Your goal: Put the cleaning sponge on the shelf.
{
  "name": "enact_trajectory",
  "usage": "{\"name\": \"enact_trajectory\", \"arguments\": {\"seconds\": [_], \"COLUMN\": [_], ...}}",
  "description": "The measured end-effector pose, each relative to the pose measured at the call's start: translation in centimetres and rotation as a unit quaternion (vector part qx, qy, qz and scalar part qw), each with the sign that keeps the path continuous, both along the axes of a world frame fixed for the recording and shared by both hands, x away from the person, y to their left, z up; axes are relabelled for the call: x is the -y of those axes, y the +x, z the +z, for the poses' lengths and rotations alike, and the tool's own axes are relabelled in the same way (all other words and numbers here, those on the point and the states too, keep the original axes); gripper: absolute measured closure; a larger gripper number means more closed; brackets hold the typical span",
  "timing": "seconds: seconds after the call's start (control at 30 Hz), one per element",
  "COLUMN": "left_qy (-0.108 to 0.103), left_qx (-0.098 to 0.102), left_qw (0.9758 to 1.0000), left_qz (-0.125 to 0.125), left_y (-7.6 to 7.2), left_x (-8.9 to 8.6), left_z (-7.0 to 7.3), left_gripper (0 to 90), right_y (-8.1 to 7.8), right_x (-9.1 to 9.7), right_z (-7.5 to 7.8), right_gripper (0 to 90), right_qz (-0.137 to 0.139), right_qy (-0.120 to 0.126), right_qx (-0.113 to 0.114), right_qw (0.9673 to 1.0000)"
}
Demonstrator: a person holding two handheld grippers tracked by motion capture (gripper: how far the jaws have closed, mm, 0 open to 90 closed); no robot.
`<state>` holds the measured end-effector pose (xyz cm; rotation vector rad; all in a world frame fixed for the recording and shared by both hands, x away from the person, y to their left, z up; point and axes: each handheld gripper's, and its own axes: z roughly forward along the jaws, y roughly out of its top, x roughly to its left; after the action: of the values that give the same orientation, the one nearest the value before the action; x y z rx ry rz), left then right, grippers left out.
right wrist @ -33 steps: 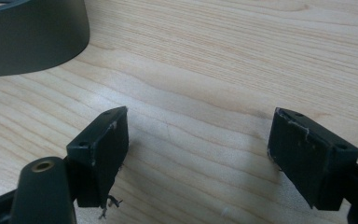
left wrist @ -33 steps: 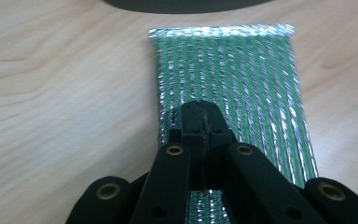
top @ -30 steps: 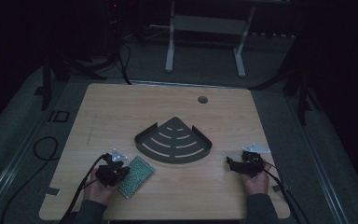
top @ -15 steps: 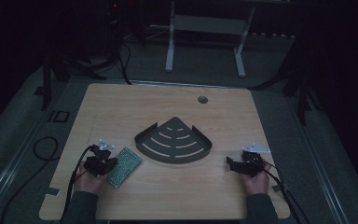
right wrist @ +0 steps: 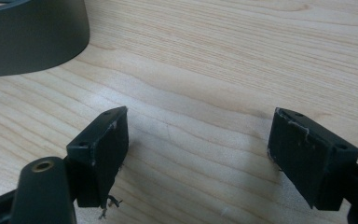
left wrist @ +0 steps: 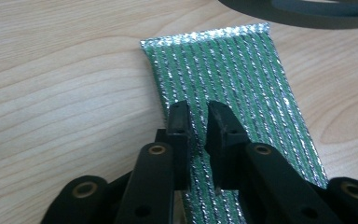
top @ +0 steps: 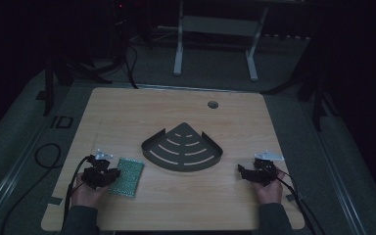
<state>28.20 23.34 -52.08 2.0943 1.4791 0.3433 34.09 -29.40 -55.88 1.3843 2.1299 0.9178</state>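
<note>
On the wooden table [top: 127,112] sits a dark fan-shaped corner tray [top: 182,149] with curved slots cut in it. It rests near the middle, with its point facing away from the person.

Just beside the tray, toward the person's left, lies a green scrubbing cloth [left wrist: 228,88] with shiny silver stripes. It lies flat on the table, apart from the tray.

The left claw [left wrist: 198,122] is low over the near end of the cloth. Its two jaws are almost together, with only a thin gap between them. A bit of the cloth may be pinched there, but I cannot tell for sure. Holding it by the near end would let the hand pull or lift the cloth without bumping the tray.

The right claw [right wrist: 198,154] rests on the other side of the tray, over bare wood. Its jaws are wide apart and hold nothing. It looks like it is waiting out of the way, near enough to help if it is needed.
</note>
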Motion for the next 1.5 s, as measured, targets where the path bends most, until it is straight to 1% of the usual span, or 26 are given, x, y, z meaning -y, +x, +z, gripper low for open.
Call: {"name": "enact_trajectory", "arguments": {"seconds": [0.17,0.3,0.5,0.57,0.67,0.7,0.77,0.83,0.93,1.0,1.07,1.13,1.2,1.23,1.33,1.43,1.5], "left_qy": [-0.001,-0.005,-0.025,-0.030,-0.016,-0.016,-0.022,-0.022,-0.019,-0.026,-0.025,-0.022,-0.012,-0.011,-0.010,-0.004,0.005], "left_qx": [0.003,-0.006,-0.012,-0.016,-0.027,-0.031,-0.037,-0.046,-0.059,-0.066,-0.071,-0.077,-0.080,-0.082,-0.086,-0.088,-0.092], "left_qw": [0.9999,0.9999,0.9994,0.9992,0.9992,0.9991,0.9986,0.9983,0.9978,0.9973,0.9970,0.9967,0.9966,0.9966,0.9962,0.9961,0.9957], "left_qz": [0.009,0.013,0.020,0.021,0.024,0.025,0.029,0.028,0.025,0.018,0.018,0.016,0.013,0.010,0.005,-0.003,-0.010], "left_y": [0.6,1.0,0.9,1.0,1.2,1.3,1.4,1.6,1.9,2.1,2.2,2.3,2.5,2.6,2.9,3.0,3.4], "left_x": [-0.4,-0.6,-1.2,-1.3,-1.1,-1.1,-1.2,-1.2,-1.0,-1.0,-1.0,-0.8,-0.6,-0.6,-0.7,-0.7,-0.7], "left_z": [0.1,0.0,0.0,-0.1,-0.5,-0.7,-0.8,-0.8,-0.7,-0.7,-0.7,-0.6,-0.5,-0.4,-0.3,-0.2,0.1], "left_gripper": [74.3,73.1,70.2,70.1,70.2,70.2,70.4,70.6,72.4,77.0,80.8,83.4,86.2,88.3,89.7,90.0,90.0], "right_y": [0.0,0.0,0.0,0.0,0.0,0.0,0.0,0.0,0.0,0.0,0.0,0.0,0.0,0.0,0.0,0.0,0.0], "right_x": [0.0,0.0,0.0,0.0,0.0,0.0,0.0,0.0,0.0,0.0,0.0,0.0,0.0,0.0,0.0,0.0,0.0], "right_z": [0.0,0.0,0.0,0.0,0.0,0.0,0.0,0.0,0.0,0.0,0.0,0.0,0.0,0.0,0.0,0.0,0.0], "right_gripper": [19.8,19.8,19.8,19.8,19.8,19.8,19.8,19.8,19.8,19.8,19.8,19.8,19.8,19.8,19.8,19.8,19.8], "right_qz": [0.000,0.000,0.000,0.000,0.000,0.000,0.000,0.000,0.000,0.000,0.000,0.000,0.000,0.000,0.000,0.000,0.000], "right_qy": [0.000,0.000,0.000,0.000,0.000,0.000,0.000,0.000,0.000,0.000,0.000,0.000,0.000,0.000,0.000,0.000,0.000], "right_qx": [0.000,0.000,0.000,0.000,0.000,0.000,0.000,0.000,0.000,0.000,0.000,0.000,0.000,0.000,0.000,0.000,0.001], "right_qw": [1.0000,1.0000,1.0000,1.0000,1.0000,1.0000,1.0000,1.0000,1.0000,1.0000,1.0000,1.0000,1.0000,1.0000,1.0000,1.0000,1.0000]}}
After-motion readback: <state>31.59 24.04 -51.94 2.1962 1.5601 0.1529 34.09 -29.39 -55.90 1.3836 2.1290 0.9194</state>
